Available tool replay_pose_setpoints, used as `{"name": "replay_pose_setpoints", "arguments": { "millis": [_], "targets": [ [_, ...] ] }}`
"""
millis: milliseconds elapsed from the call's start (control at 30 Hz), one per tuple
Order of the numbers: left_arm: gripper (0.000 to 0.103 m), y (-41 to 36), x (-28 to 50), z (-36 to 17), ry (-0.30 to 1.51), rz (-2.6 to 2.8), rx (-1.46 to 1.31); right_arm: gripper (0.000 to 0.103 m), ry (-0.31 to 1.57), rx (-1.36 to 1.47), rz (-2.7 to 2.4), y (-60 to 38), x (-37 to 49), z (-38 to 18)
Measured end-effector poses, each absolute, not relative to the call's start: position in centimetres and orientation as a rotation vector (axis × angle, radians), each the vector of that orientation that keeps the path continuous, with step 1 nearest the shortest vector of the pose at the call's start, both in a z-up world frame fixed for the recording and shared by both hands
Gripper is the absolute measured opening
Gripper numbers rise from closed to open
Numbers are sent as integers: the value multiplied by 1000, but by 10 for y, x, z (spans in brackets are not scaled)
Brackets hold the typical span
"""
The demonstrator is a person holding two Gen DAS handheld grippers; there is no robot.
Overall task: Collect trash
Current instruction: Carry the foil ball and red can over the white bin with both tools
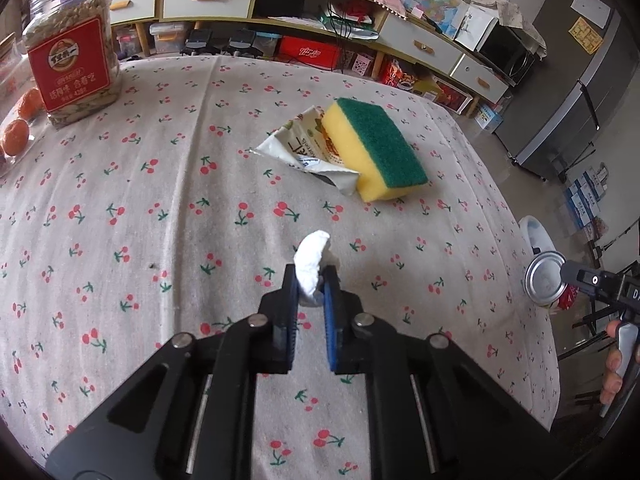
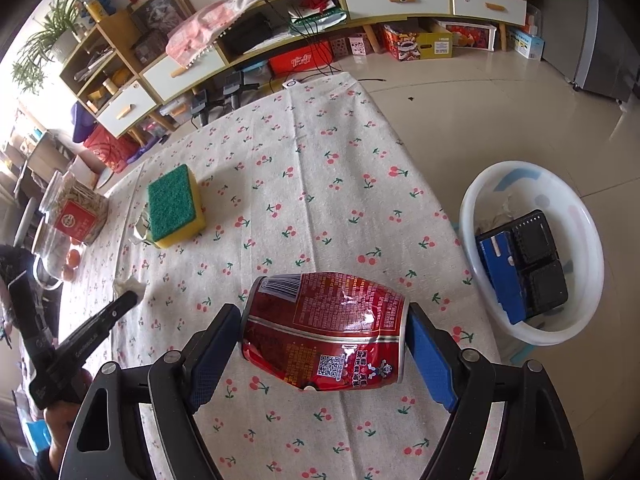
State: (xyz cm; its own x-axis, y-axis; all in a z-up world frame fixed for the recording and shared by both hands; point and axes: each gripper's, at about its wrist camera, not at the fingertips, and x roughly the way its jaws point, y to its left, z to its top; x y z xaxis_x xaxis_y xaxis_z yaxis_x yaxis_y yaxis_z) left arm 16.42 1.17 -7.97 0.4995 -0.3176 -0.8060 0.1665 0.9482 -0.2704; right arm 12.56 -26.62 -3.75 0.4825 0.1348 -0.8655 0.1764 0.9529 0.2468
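While both loads were held: basin (image 2: 532, 332) sat right, on floor.
Left gripper (image 1: 310, 280): clamped on tissue wad (image 1: 312, 264).
Right gripper (image 2: 324, 332): clamped on crushed can (image 2: 324, 328).
Advice: both grips to be kept tight until loads were over basin.

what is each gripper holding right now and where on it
The left gripper pinches a crumpled white tissue at its lower end. The right gripper clamps a dented red can, lying sideways, by its two ends.

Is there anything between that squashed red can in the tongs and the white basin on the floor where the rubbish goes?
Nothing visible. The right tongs hold the red can above the tablecloth's edge, and the white basin sits on the floor just beyond it, with only open air between.
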Motion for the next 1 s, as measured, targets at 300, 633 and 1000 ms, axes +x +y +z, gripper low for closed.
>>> {"name": "replay_pose_setpoints", "arguments": {
  "millis": [300,633,1000],
  "targets": [
    [13,-9,147,-67,1017,-313,-111,83,1032,357,-67,-309,106,-27],
    [13,-61,128,-46,987,-405,-53,83,995,403,-158,-384,72,-22],
    [13,-133,125,-41,983,-506,-19,83,965,469,-210,-438,44,-21]
  ]
}}
